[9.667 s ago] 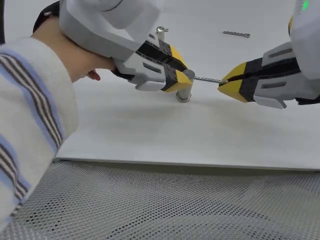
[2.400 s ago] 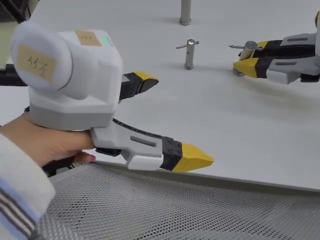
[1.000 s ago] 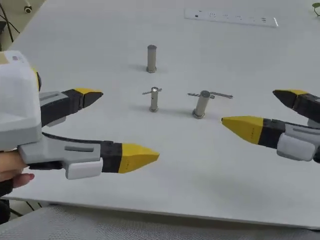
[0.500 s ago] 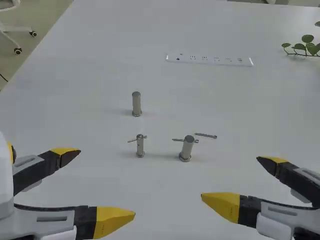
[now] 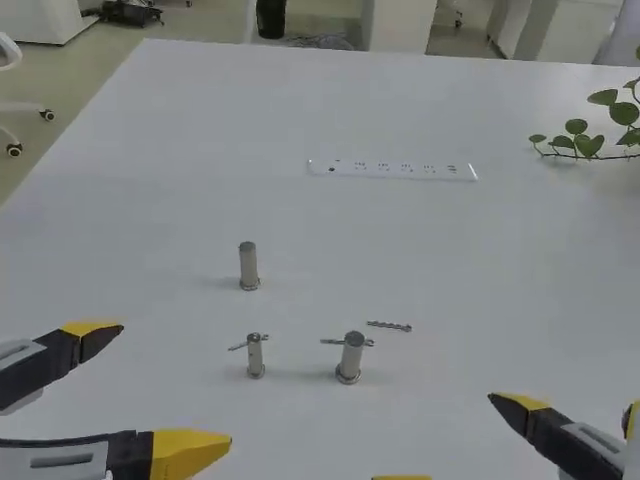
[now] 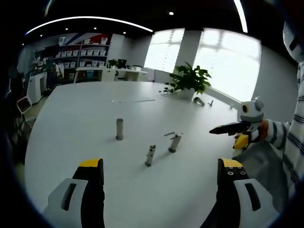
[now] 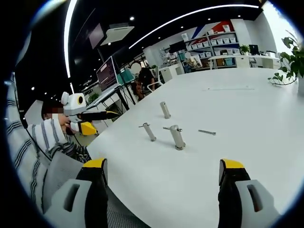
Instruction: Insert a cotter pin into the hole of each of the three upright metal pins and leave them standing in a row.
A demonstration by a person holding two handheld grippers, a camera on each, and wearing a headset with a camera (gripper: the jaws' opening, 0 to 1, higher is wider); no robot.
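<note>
The left gripper [image 5: 140, 395] hangs at the near left over the table [image 5: 450, 250], its jaws spread wide and holding nothing. Past it a bare pin [image 5: 248, 266] stands upright farther back, and nearer stand the left pin [image 5: 256, 356] and the right pin [image 5: 350, 357] side by side, each crossed near the top by a cotter pin [image 5: 334, 342]. A loose cotter pin [image 5: 389, 326] lies flat just behind and right of the right pin. The right gripper [image 5: 460, 445] hangs at the near right, likewise spread and empty.
</note>
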